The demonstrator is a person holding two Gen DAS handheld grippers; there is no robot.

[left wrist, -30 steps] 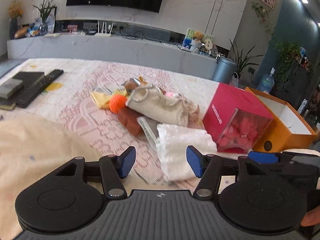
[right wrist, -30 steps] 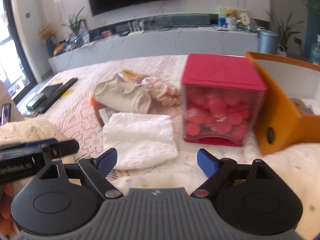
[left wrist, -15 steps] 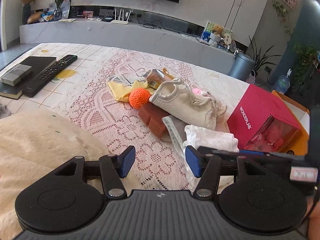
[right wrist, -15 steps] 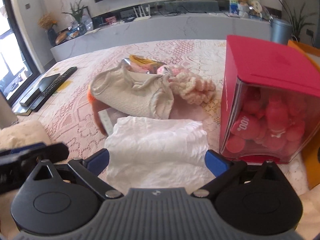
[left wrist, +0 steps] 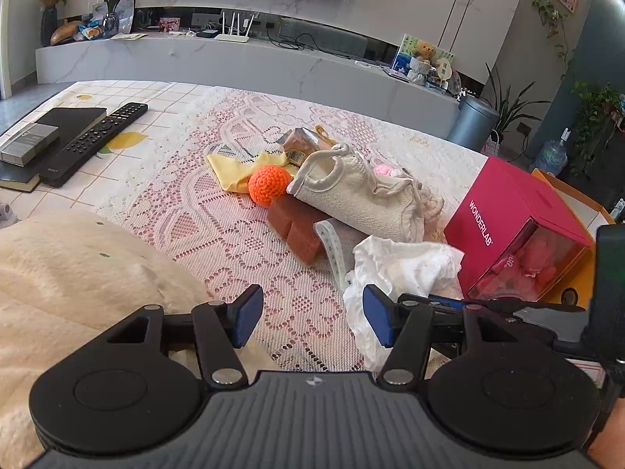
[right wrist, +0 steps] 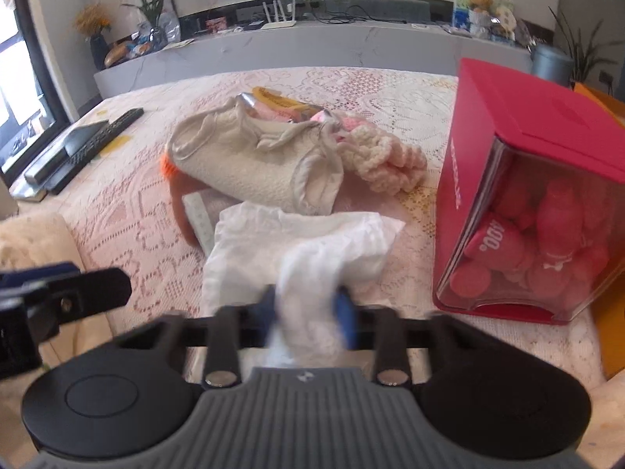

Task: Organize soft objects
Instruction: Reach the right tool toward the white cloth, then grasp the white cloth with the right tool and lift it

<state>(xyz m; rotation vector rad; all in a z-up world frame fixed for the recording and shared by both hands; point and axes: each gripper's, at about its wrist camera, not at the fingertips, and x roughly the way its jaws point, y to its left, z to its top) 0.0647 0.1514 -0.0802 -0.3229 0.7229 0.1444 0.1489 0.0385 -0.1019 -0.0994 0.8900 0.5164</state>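
The right gripper (right wrist: 308, 312) is closing on the white cloth (right wrist: 312, 242), whose bunched length runs away from it.

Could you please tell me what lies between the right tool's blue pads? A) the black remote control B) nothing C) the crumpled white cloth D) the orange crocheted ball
C: the right tool is closing its blue pads on a bunched fold of the crumpled white cloth.

On the lace cloth (left wrist: 218, 230), the crumpled cloth (left wrist: 406, 262) lies nearest, with the knit garment (left wrist: 359, 199) just behind it and the crochet ball (left wrist: 269, 184) at that garment's left. The lidded box (right wrist: 523, 179) stands right of the pile. A remote control (left wrist: 97, 136) lies far left, well apart.
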